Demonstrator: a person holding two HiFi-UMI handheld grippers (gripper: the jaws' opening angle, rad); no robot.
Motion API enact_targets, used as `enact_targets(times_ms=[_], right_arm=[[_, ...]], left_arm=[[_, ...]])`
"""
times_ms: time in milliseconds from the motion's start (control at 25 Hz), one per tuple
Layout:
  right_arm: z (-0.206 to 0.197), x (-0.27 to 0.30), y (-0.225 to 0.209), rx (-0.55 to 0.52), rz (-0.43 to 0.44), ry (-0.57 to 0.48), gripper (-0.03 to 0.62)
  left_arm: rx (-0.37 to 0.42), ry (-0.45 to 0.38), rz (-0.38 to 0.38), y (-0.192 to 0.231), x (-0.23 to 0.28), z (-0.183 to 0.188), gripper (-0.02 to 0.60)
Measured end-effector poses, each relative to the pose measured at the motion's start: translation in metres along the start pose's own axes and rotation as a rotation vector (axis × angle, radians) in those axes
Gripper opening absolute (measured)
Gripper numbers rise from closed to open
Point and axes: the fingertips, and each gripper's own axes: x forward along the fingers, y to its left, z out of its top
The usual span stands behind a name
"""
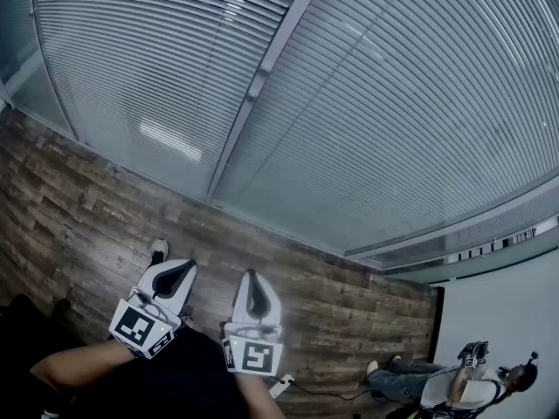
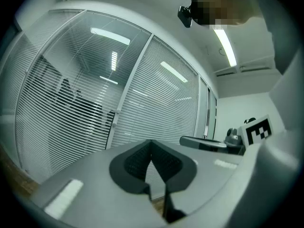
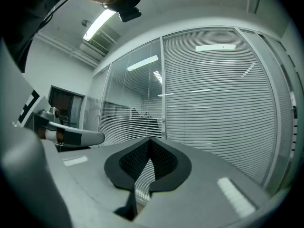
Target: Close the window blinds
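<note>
Start at the left blind (image 2: 66, 103). Its slats are tilted open: dark shapes show through them in the left gripper view, so judge this panel as not yet closed. The left gripper (image 1: 185, 267) points level at the window, well apart from it, its fingers pressed together on nothing. Spread them before you reach for any control.

Next, check the post (image 2: 124, 94) between the two panes. Small fittings (image 2: 115, 114) sit partway up it. They are too small to identify, but they are the likeliest tilt control. Approach squarely, close the fingers around the fitting, not beside it, and turn slowly while you watch the slats.

The right gripper (image 1: 251, 278) hangs just beside the left one, also level, its fingers pressed together and empty. Hold it clear of the working hand.

The right blind (image 3: 223, 108) reads as an almost unbroken pale sheet, so it probably needs little adjustment. Stop turning once the left slats match it. Forcing past that point risks straining the mechanism.
</note>
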Motion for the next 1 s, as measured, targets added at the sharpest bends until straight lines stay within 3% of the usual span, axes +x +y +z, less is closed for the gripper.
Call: enact_targets(times_ms=[320, 560, 800, 1000], right_arm=[[0.011, 0.028, -0.004, -0.008, -0.005, -0.019, 0.000], [0.015, 0.011, -0.006, -0.003, 0.007, -0.017, 0.002], [-0.011, -0.015, -0.002, 0.045, 0.033, 0.056, 0.002], [-0.027, -0.012, 0.015, 0.068, 0.078, 0.091, 0.002]], left_arm=[[0.026, 0.012, -0.026, 0.019, 0.025, 0.014, 0.002], [0.035, 0.020, -0.061, -0.003, 0.027, 0.010, 0.002], [0.006, 0.025, -0.015, -0.021, 0.009, -0.001, 0.002], [-0.004, 0.032, 0.054, 0.000, -0.008, -0.005, 0.002]])
